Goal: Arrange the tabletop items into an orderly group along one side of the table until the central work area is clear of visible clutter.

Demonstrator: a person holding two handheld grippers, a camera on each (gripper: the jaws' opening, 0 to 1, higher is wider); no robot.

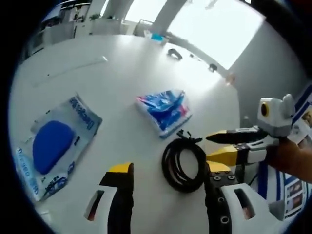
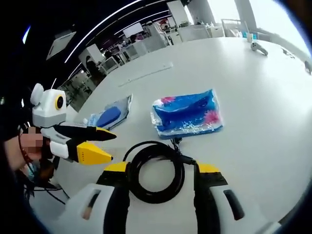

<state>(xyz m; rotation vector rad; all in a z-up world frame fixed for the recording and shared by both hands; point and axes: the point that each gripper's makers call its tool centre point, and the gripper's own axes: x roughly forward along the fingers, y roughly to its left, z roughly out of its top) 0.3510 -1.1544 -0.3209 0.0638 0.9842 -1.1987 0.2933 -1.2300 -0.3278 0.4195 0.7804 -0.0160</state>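
The coiled black cable (image 2: pixel 156 171) lies between the right tool's (image 2: pixel 161 178) spread jaws.

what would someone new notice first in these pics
Probably the coiled black cable lying on the white table, right between the right gripper's open fingers. Just beyond it lies a blue and pink plastic packet, and farther off a clear pouch with a blue pad inside. The left gripper points in from the side.

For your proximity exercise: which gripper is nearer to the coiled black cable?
Right. The right gripper has its open jaws on either side of the coiled black cable; the left gripper hovers apart, beside it.
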